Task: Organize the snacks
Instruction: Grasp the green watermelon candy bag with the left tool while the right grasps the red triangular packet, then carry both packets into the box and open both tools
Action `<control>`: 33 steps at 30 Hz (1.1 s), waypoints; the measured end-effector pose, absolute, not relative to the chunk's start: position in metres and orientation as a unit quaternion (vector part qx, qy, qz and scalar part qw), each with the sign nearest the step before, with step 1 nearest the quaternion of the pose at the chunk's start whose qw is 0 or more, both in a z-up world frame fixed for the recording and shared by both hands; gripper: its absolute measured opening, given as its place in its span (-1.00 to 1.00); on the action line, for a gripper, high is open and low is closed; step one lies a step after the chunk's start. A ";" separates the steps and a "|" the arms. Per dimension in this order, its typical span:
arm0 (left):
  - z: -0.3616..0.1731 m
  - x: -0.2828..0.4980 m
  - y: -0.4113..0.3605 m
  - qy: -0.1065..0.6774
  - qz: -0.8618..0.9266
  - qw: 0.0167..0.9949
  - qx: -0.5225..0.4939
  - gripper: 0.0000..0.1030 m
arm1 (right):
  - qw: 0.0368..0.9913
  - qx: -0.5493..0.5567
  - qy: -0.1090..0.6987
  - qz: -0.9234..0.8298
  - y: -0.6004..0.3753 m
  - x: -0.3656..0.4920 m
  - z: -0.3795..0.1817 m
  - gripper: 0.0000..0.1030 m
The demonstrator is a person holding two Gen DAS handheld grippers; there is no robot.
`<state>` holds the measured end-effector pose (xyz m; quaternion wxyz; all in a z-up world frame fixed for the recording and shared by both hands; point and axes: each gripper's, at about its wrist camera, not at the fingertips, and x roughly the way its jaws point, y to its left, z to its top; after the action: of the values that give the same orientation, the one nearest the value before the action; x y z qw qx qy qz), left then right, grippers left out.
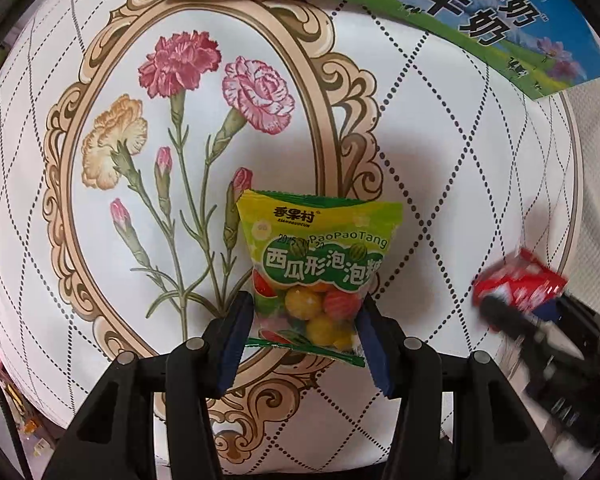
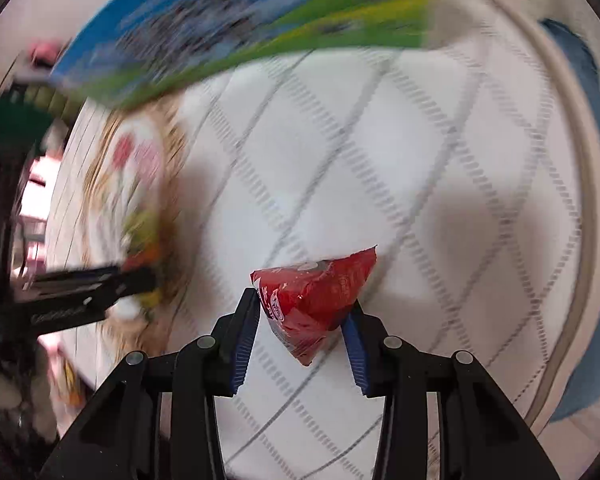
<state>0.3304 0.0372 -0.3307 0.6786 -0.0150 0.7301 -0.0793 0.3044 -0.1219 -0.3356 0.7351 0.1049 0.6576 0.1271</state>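
Note:
My left gripper (image 1: 306,320) is shut on a yellow-green bag of watermelon bubble gum balls (image 1: 318,264), held just above the flowered tablecloth (image 1: 148,128). My right gripper (image 2: 306,316) is shut on a small red snack packet (image 2: 316,296), held above the white quilted part of the cloth. In the left wrist view the right gripper (image 1: 512,312) shows blurred at the right with the red packet (image 1: 520,280). In the right wrist view the left gripper (image 2: 140,284) shows blurred at the left.
A blue and green milk carton box (image 1: 440,12) stands at the far edge of the table; it also shows blurred in the right wrist view (image 2: 240,20). A blue cloth (image 2: 592,128) lies past the table's right rim.

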 end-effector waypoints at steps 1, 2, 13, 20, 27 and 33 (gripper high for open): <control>-0.332 0.330 0.035 0.731 -0.079 0.677 -0.013 -0.02 | 0.732 0.099 0.661 0.132 -0.117 0.305 -0.338 -0.16; -0.337 0.331 0.034 0.736 -0.076 0.673 -0.014 0.01 | 0.729 0.095 0.664 0.134 -0.114 0.305 -0.340 -0.16; -0.378 0.345 0.010 0.741 -0.061 0.668 -0.016 0.11 | 0.723 0.147 0.667 0.104 -0.114 0.327 -0.357 -0.12; -0.371 0.350 0.021 0.742 -0.063 0.667 -0.021 0.11 | 0.723 0.175 0.659 0.110 -0.125 0.321 -0.345 0.26; -0.373 0.347 0.023 0.740 -0.063 0.669 -0.022 0.11 | 0.733 0.176 0.651 0.092 -0.134 0.318 -0.340 0.26; -0.360 0.344 0.022 0.731 -0.063 0.679 -0.028 0.11 | 0.740 0.189 0.641 0.074 -0.151 0.315 -0.337 0.26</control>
<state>0.3436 0.0218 -0.3601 0.6788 -0.0282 0.7311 -0.0625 0.3153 -0.1514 -0.3367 0.7401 0.1889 0.6411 0.0742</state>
